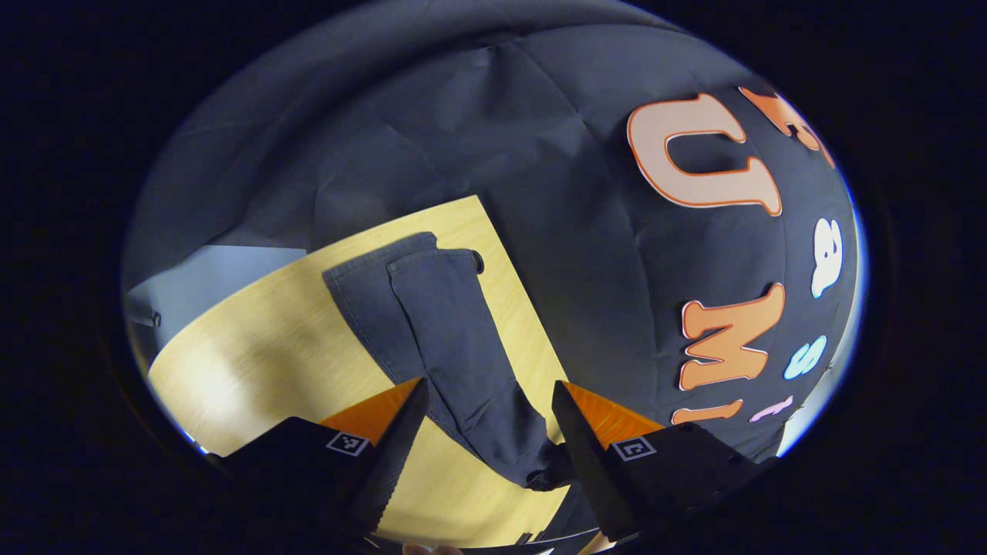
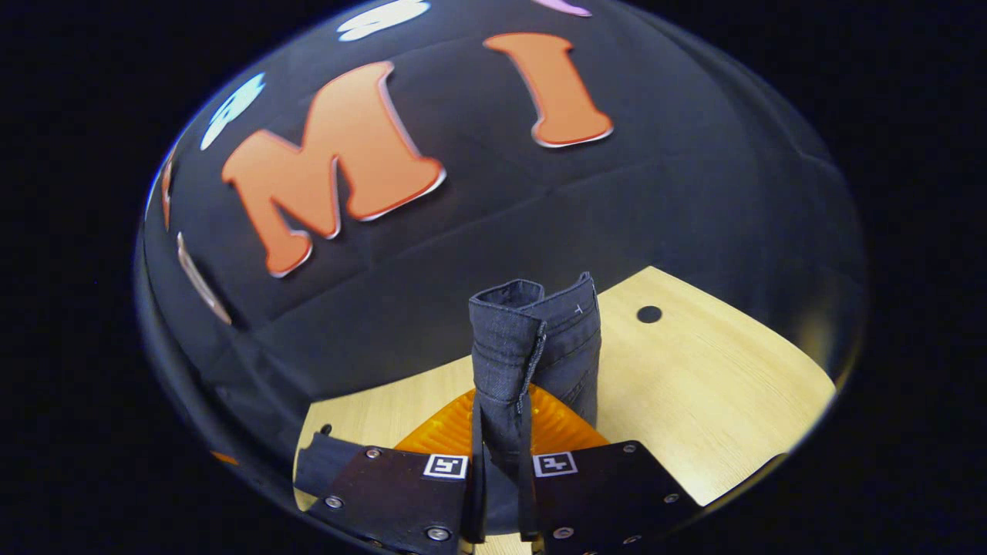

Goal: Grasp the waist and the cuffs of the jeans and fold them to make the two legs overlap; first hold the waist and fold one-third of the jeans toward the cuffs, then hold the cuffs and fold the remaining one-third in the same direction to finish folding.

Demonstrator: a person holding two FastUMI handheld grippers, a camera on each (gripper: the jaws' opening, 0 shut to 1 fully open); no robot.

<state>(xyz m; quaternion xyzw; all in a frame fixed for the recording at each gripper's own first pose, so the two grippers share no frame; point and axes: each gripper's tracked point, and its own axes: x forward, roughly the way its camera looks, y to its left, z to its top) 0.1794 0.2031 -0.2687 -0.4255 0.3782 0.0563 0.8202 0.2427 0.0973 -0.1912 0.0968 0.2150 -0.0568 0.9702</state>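
Observation:
Dark blue jeans (image 1: 447,331) lie on a light wooden table (image 1: 270,347), the two legs overlapping and running away from me to the cuffs (image 1: 409,258) at the far end. My left gripper (image 1: 490,397) hovers open over the near part of the jeans, one finger on each side of the cloth. In the right gripper view a thick seamed edge of the jeans (image 2: 532,331) stands up from between the fingers. My right gripper (image 2: 501,397) is shut on it, close above the table (image 2: 694,401).
The black cloth wall (image 1: 586,254) hangs right behind the table's long edge. A small round hole (image 2: 649,314) sits in the tabletop near that edge. Bare wood spreads to the left of the jeans (image 1: 231,370); a grey surface (image 1: 224,270) lies past the table's end.

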